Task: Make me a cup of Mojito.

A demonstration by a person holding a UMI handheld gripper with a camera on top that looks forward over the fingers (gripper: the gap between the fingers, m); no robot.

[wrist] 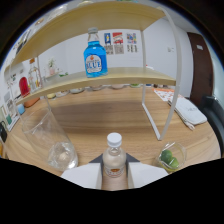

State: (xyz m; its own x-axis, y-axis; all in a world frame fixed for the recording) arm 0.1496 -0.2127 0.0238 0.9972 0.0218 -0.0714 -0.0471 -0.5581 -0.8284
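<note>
A small clear bottle [114,167] with a white cap [114,139] and an orange label stands upright between my fingers. My gripper [114,161] is shut on it, with both fingers against the bottle's sides. Just ahead to the left is an empty tall glass [50,139] on the wooden table [100,117]. Ahead to the right, a small glass bowl [171,157] holds green lime pieces. Beyond them, a blue bottle [94,60] with a silver cap stands on the lower board of a shelf [125,76]. The bottom of the held bottle is hidden.
The shelf's white post [151,112] comes down to the table between the bottle and the bowl. A white flat object [189,111] lies at the right. Small bottles and a red item [24,86] stand at the far left. Posters hang on the back wall.
</note>
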